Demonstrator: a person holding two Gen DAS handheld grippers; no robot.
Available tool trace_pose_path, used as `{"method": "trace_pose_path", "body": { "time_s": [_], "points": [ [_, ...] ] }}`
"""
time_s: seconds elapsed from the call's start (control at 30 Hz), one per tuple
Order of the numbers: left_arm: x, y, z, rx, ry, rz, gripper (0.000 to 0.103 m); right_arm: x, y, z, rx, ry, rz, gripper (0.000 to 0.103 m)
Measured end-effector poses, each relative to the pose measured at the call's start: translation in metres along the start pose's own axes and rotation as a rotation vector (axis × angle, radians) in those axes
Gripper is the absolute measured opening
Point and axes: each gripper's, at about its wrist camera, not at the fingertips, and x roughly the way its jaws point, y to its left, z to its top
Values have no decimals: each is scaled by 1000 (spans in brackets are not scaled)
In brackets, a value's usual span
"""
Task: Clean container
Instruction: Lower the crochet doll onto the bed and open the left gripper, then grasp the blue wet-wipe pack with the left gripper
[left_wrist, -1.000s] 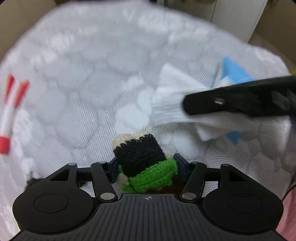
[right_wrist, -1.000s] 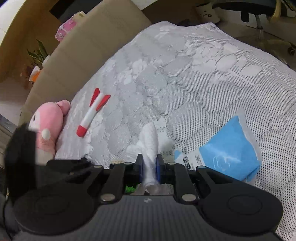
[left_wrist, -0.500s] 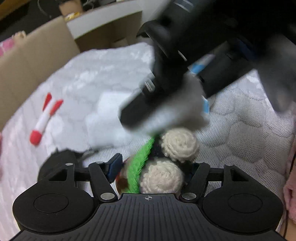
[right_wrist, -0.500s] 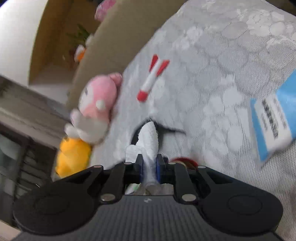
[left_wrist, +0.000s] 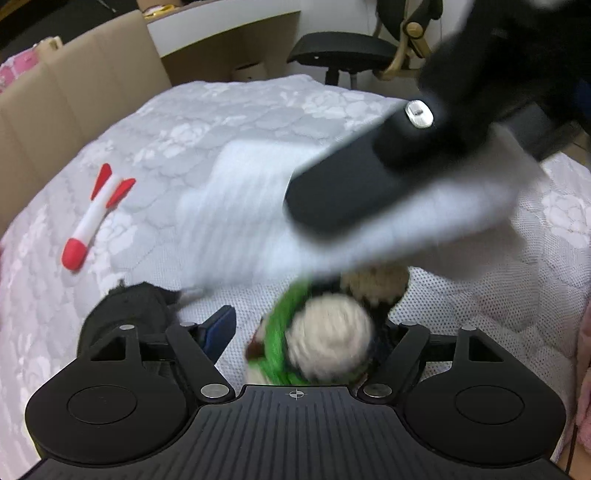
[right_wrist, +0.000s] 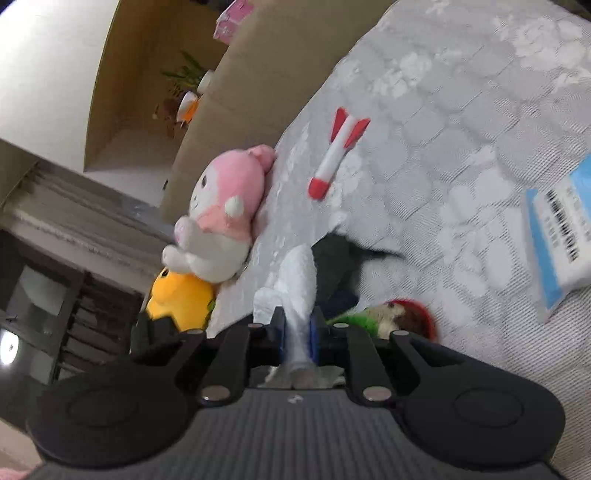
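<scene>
A: Left claw (left_wrist: 303, 332) was opening, its blue-padded finger (left_wrist: 218, 330) well clear on one side. The crocheted container (left_wrist: 317, 343), green band with cream knobs and a black part, sat between the fingers, low against the mattress (left_wrist: 258, 110). Motion blur hid whether the far pad touched it.

B: And the right claw (right_wrist: 297, 325)?

A: Clenched on a folded white tissue (right_wrist: 295, 280), which stuck out ahead of its tips. From the left wrist view the tissue (left_wrist: 236, 214) hung just over the container, close, contact unclear.

B: How would the container handle?

A: Judged light and soft. Yarn gives under pressure and would collapse if squeezed hard, but it grips well, no slip, nothing to break. A red rim or lining (right_wrist: 421, 314) showed at one end in the right wrist view, likely the mouth.

B: Best hold?

A: Across the green band, mid-body, with a gentle squeeze so the mouth stays open for the tissue. The knobs looked too rounded for a steady pinch.

B: Clutter?

A: A red-and-white toy rocket (left_wrist: 96, 218) lay well apart, a blue tissue pack (right_wrist: 561, 236) lay off to the side, and a pink plush (right_wrist: 221, 210) with a yellow plush (right_wrist: 177, 299) sat at the mattress edge.
</scene>
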Motion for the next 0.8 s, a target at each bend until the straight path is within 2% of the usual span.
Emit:
{"method": "trace_pose_path", "body": {
  "time_s": [0.13,0.2,0.3,0.37,0.5,0.57,0.63,0.7,0.8],
  "points": [
    [-4,3,-1,-40,6,-9,80,-2,-16,5,40,-7,-67,16],
    [-5,8,2,-57,4,-5,81,0,-22,6,26,-9,-148,16],
    [-2,18,8,-58,-14,56,88,2,-27,8,-19,-27,-264,16],
    [1,25,16,-67,-18,100,89,1,-30,11,-15,-42,-288,16],
    [5,39,43,-88,-41,168,89,-14,-41,23,39,-104,-273,16],
    [-3,37,55,-98,-79,153,90,-30,-45,30,64,-161,-268,16],
    [-9,28,66,-74,-127,92,92,-49,-50,39,81,-226,-270,16],
    [-10,6,75,11,-165,15,93,-66,-57,47,91,-288,-289,16],
    [0,-37,82,196,-185,-85,93,-82,-69,54,95,-350,-356,16]
  ]
}}
